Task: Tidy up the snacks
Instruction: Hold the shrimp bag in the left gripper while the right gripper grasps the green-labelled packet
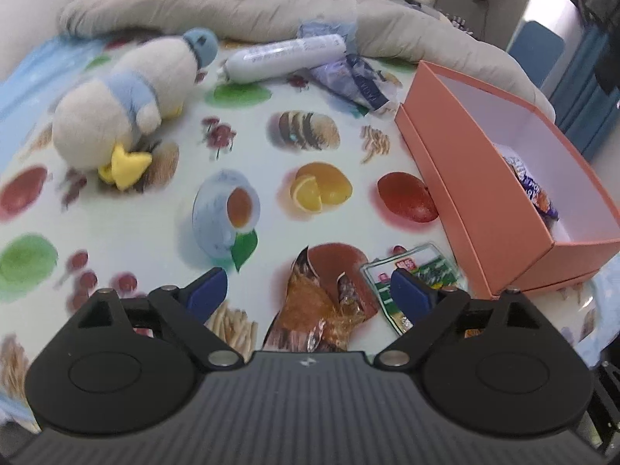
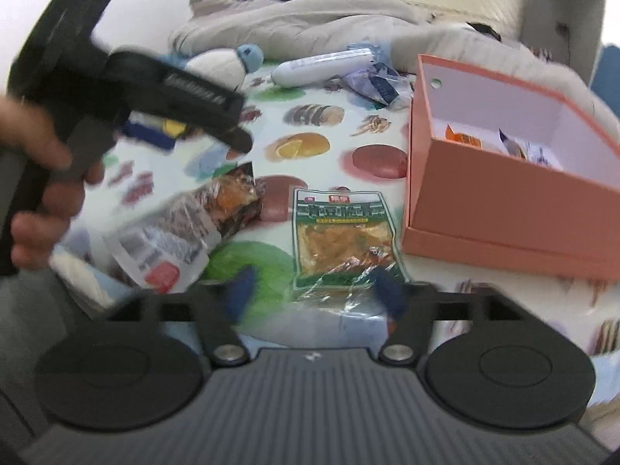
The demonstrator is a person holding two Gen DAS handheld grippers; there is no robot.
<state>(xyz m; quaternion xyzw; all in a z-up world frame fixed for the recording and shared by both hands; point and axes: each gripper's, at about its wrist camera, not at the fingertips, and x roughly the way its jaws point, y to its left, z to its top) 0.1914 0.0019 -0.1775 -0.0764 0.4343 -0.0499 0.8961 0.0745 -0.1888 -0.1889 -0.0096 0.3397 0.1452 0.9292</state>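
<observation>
Partly done, judging by the contents: open salmon-pink cardboard box [image 2: 503, 190] at the right of the table, already holding a few wrapped snacks, among them a purple-and-orange packet [image 1: 536, 193] and a small orange packet [image 2: 463, 140]. Left to put away: a green-bordered clear pouch of yellowish pickled vegetable [image 2: 343, 232] lying flat just beside the box's near left corner, and a crinkled brown-and-orange foil snack bag [image 2: 217, 205] a little to its left.

Left claw [image 1: 308, 292] spread wide, poised above the foil bag, its right pad over the edge of the green pouch, gripping nothing. Right claw [image 2: 314, 290] likewise apart and empty, hovering over the near end of the green pouch; blurred, so contact impossible to tell. A hand [image 2: 42, 178] visible on the left tool's handle.

Table covered by a glossy white cloth printed with fruit, bread and teacups [image 1: 248, 124]. At its far side, unrelated clutter: a white plush duck with blue scarf and yellow feet [image 1: 128, 104], a white cylindrical tube [image 1: 286, 58], a crumpled bluish-purple wrapper [image 1: 348, 77]. Behind those, rumpled grey-beige fabric [image 1: 217, 0] piled against a pale wall.
</observation>
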